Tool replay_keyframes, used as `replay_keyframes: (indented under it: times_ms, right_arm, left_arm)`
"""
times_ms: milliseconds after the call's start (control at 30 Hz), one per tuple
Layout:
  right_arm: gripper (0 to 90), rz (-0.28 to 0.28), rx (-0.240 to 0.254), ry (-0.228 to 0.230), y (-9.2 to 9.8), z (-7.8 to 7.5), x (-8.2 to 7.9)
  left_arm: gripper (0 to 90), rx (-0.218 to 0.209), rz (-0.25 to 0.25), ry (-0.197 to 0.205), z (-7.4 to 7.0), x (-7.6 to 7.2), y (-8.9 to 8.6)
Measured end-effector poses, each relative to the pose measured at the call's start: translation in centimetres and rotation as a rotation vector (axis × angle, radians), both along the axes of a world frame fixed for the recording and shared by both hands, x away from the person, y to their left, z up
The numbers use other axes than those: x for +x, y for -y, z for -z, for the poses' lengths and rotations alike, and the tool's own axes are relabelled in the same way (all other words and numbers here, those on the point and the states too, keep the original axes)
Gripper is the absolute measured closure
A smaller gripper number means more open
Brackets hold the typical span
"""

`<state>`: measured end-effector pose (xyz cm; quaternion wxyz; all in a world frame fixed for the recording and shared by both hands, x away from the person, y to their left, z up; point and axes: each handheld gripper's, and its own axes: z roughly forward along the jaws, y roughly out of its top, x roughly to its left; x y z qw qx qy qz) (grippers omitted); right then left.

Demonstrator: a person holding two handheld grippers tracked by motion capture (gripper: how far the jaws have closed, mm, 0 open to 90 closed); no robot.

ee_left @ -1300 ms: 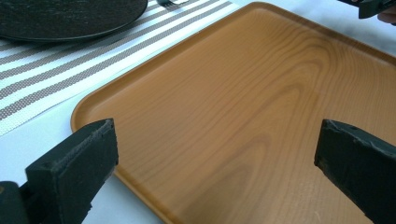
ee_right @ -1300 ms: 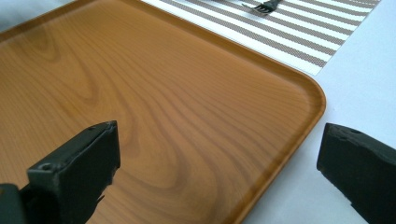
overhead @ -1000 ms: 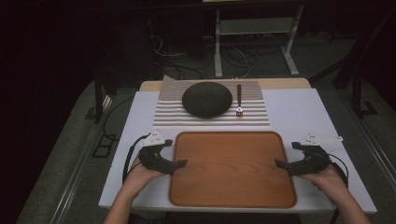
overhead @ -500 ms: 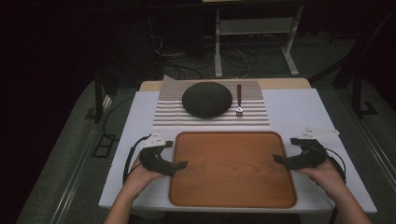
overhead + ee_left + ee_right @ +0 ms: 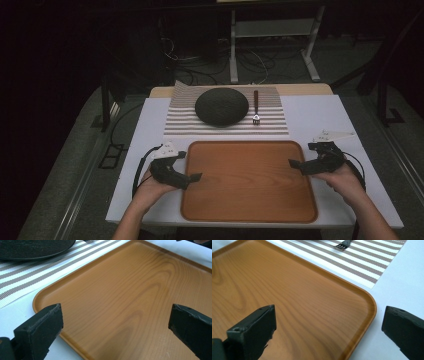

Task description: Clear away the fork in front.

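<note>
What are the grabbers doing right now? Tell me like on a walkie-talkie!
Left hand-held gripper open at tray's left edge. Right hand-held gripper open at its right edge. Wooden tray flat on table, nothing on it. Plate and fork behind, clear.

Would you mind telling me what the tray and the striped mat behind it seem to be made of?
The tray looks like wood or a wood-grain laminate: orange-brown with curved grain lines and a soft satin sheen; which of the two cannot be told. The striped mat looks like woven fabric or vinyl mesh, matte, with a fine weave texture visible in its brown and white bands.

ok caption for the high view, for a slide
Both open grippers, left gripper and right gripper, poised at opposite edges of a wooden tray.
</note>
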<state>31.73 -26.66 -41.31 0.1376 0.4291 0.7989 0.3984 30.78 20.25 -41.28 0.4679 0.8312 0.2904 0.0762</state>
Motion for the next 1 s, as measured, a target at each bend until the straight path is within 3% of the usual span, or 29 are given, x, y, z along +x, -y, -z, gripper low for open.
replay_keyframes:
  times_ms: [1000]
  right_arm:
    - [0.0, 0.024, -0.018, -0.022, -1.4, -0.8, 4.4]
  left_arm:
    - [0.0, 0.01, -0.006, 0.002, 0.1, 0.1, 0.1]
